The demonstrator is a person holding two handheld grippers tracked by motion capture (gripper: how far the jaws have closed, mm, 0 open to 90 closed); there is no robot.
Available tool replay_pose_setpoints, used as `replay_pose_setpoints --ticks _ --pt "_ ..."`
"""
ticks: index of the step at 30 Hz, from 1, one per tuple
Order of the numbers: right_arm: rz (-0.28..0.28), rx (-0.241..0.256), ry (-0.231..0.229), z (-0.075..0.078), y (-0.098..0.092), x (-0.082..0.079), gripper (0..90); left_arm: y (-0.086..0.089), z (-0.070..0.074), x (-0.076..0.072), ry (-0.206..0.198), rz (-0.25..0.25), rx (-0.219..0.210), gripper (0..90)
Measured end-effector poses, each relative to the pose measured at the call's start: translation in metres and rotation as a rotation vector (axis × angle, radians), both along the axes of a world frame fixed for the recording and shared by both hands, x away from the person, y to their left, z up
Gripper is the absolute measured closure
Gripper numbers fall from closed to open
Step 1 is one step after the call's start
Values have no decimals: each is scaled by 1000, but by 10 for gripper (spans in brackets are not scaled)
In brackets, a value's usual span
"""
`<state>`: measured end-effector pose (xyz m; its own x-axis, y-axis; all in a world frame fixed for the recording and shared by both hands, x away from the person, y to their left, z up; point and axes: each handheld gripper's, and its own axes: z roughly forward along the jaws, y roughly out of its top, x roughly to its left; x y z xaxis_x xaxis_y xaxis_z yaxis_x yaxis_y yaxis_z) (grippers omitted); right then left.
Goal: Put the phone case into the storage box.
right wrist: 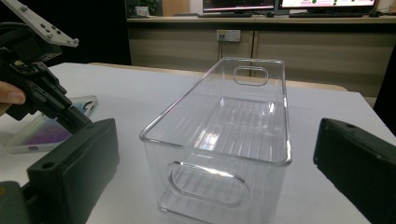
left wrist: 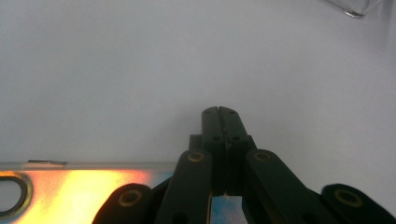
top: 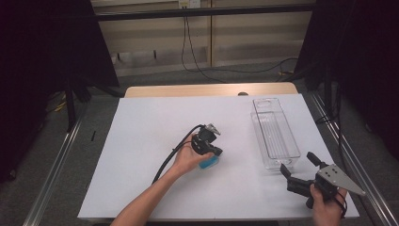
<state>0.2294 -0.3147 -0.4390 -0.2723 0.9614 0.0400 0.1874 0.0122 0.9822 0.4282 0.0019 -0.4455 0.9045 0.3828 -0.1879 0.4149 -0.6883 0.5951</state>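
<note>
Blue-cased flat phone with a shiny screen [top: 209, 163] lies on the white surface [top: 155, 141] near the middle of the high view, right under the left gripper [top: 217, 151], which the left hand [top: 188, 160] holds tipped down onto it. To its right, clearly apart, stands the long clear plastic bin [top: 288, 134], empty, its long axis running away from the person. The right gripper [top: 298, 163] waits at the bin's near end with its fingers spread wide and nothing between them. So the left gripper is the one at the phone, and the bin lies to that gripper's right.

From the left gripper view, the black fingers [left wrist: 210, 126] are pressed together with no gap, their tips reaching past the phone's edge over bare surface. The phone [left wrist: 84, 186] runs crosswise beneath the linkage, so I judge it is not yet pinched. A corner of the bin [left wrist: 355, 7] shows far ahead.

From the right gripper view, the two fingers [right wrist: 74, 168] stand wide apart on either side of the bin's handled near end [right wrist: 163, 133]. The phone [right wrist: 46, 133] lies flat to the left, the left gripper [right wrist: 77, 116] touching down on it. Behind are wooden cabinets and a wall socket [right wrist: 228, 35].
</note>
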Motion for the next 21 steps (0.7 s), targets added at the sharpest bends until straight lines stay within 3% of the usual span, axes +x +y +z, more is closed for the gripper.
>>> replay_pose_setpoints --ticks 21 --pt "-4 2 1 0 -1 -1 1 3 0 1 2 -16 3 900"
